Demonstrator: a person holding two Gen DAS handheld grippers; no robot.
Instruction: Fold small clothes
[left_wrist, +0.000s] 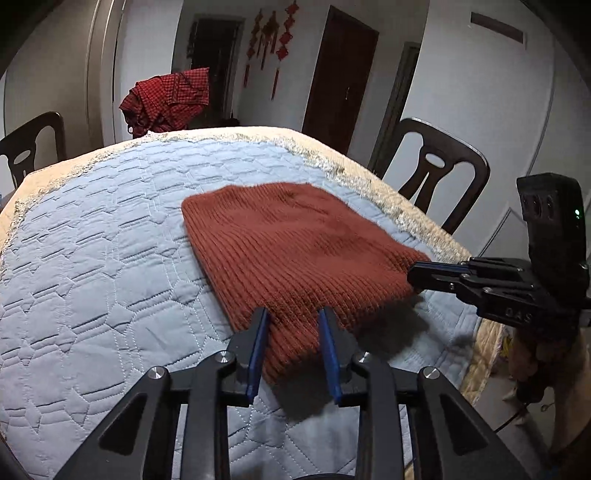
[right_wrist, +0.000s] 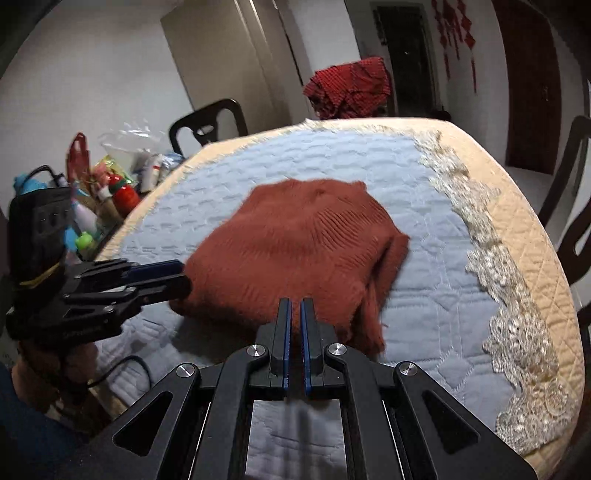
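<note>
A rust-brown ribbed knit garment (left_wrist: 295, 254) lies on the blue quilted table cover (left_wrist: 103, 258). My left gripper (left_wrist: 293, 314) is partly open, its blue-padded fingers straddling the garment's near edge. My right gripper (right_wrist: 295, 306) is nearly closed, its fingers pinching the near edge of the same knit garment (right_wrist: 295, 240). In the left wrist view the right gripper (left_wrist: 417, 271) grips the garment's right corner. In the right wrist view the left gripper (right_wrist: 181, 277) touches the garment's left edge. The garment's right side is folded over with a frayed hanging edge.
A red checked cloth (left_wrist: 166, 99) hangs over something behind the table. Dark wooden chairs (left_wrist: 436, 166) stand around the table. Bottles, bags and clutter (right_wrist: 107, 177) sit left of the table. The cover has a cream lace border (right_wrist: 509, 295).
</note>
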